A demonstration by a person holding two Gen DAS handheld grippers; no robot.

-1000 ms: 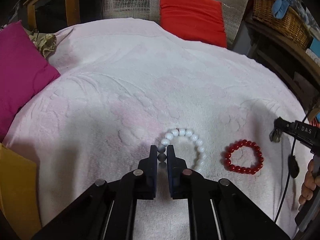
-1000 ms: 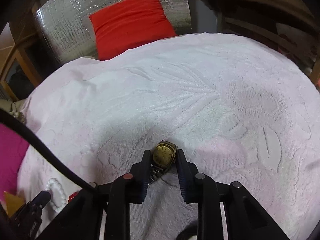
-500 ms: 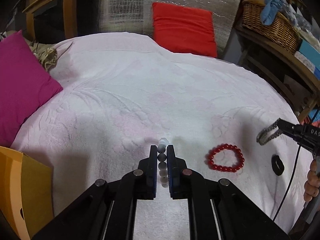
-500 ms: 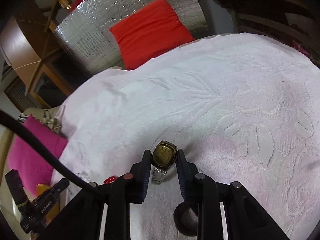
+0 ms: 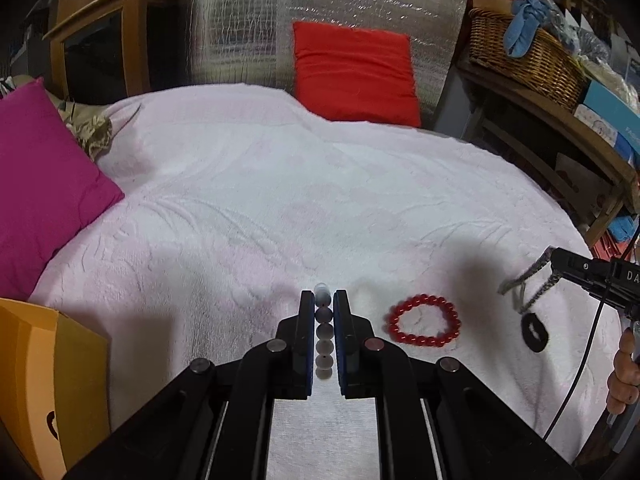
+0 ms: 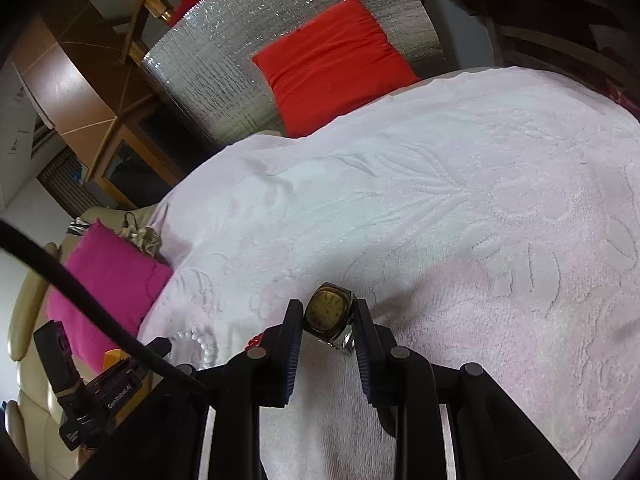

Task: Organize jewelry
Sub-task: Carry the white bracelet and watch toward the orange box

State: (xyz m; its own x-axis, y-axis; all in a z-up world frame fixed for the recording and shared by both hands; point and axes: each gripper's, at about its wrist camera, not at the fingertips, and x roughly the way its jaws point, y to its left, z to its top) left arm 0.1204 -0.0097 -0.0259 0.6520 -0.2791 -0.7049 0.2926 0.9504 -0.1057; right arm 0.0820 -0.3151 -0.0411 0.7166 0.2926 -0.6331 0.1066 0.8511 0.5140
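Note:
My left gripper [image 5: 323, 300] is shut on a white bead bracelet [image 5: 324, 332], which hangs in a line between the pads above the pale pink bedspread [image 5: 260, 208]. A red bead bracelet [image 5: 424, 322] lies on the bedspread just right of it. My right gripper [image 6: 325, 309] is shut on a gold-faced wristwatch [image 6: 329, 312], held off the cloth. In the left wrist view that watch's metal band [image 5: 528, 288] dangles from the right gripper [image 5: 560, 262] at the far right. The right wrist view shows the white beads [image 6: 198, 342] and a bit of the red bracelet [image 6: 254, 342] at lower left.
An orange box [image 5: 44, 380] stands at the bedspread's near left edge. A magenta cushion [image 5: 40, 192] lies at the left, a red cushion [image 5: 352, 76] at the back. A wooden shelf with a wicker basket [image 5: 524, 56] runs along the right. A hand [image 5: 624, 372] and a cable show at the right edge.
Both grippers have risen. The white bracelet left the bedspread and now hangs straight between the left pads. The watch has come up off the cloth, its band dangling.

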